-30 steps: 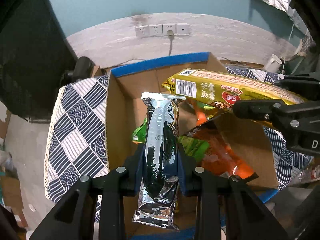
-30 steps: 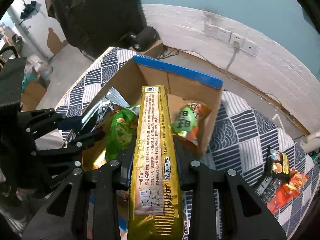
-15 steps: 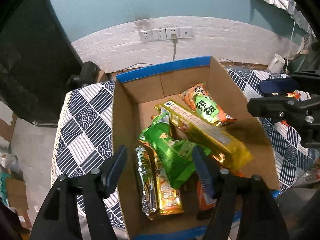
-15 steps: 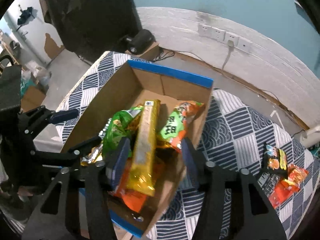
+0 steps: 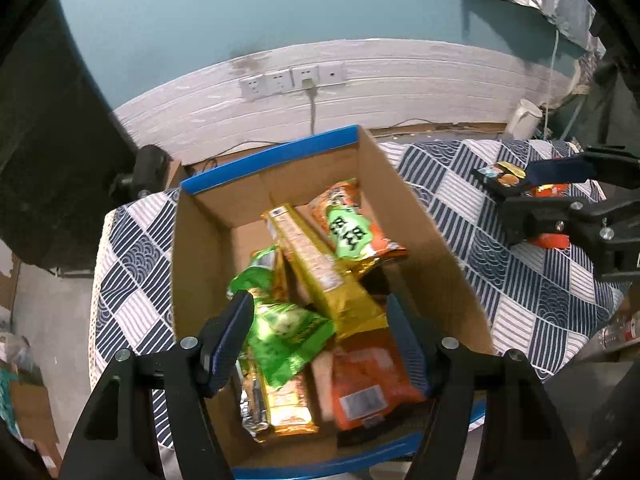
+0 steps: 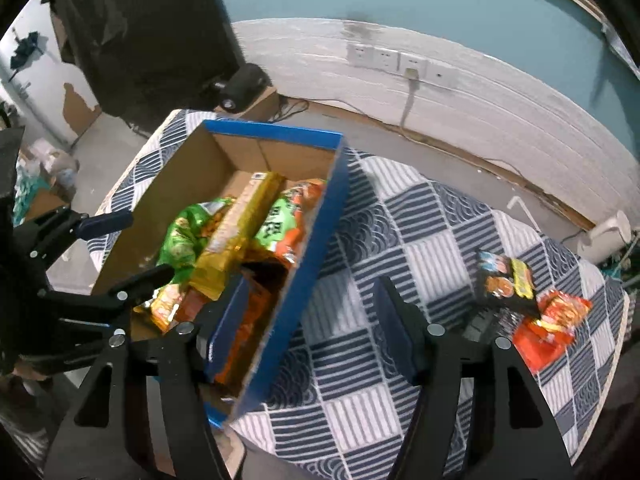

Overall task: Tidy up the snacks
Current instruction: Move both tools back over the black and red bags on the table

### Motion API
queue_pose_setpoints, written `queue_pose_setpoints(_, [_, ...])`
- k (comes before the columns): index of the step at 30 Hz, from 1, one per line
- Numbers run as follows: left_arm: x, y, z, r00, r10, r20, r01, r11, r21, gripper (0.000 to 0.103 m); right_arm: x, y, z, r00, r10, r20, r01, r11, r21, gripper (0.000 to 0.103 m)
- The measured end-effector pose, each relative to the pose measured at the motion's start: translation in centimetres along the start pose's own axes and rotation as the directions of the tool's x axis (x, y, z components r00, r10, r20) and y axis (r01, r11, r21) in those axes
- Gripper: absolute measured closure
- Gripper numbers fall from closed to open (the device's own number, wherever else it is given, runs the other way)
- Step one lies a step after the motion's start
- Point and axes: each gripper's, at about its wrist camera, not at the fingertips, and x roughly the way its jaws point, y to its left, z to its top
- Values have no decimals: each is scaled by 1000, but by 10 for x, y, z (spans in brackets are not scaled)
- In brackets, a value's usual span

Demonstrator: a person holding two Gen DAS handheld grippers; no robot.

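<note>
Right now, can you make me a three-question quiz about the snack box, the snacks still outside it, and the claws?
1. Where does the long gold packet lie?
A. on the cloth
B. in the cardboard box
C. on the floor

2. What colour is the box's rim?
A. blue
B. red
C. white

3. How is the left claw?
A. shut on a packet
B. open, holding nothing
C. out of view

Answers:
1 B, it rests slanted on other snacks inside the box.
2 A, blue edges its top.
3 B, its fingers stand apart above the snacks.
</note>
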Motion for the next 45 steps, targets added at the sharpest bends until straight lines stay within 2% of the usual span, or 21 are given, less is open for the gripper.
queue_pose_setpoints(6, [-1,-30,10,1000,-14,3,14,998,54,32,-17,-30,-12,999,-26,19,25,999,45,34])
queue_pose_setpoints(10, [-3,-51,16,1000,-23,11,22,995,93,27,-28,-50,-24,998,-52,26,50,996,68,32])
queue_pose_setpoints(30, [9,-150,39,998,-65,-19,67,964,256,26,-78,-164,-83,989,-142,41,128,962,242,32])
queue_pose_setpoints(39, [18,-181,50,995,-88,-39,95,955,280,22,-86,-201,-101,981,-191,34,174,942,286,30])
queue_pose_setpoints(45, [33,-197,66,993,-100,-59,112,954,276,20,-74,-223,-104,977,-213,-16,209,936,283,30])
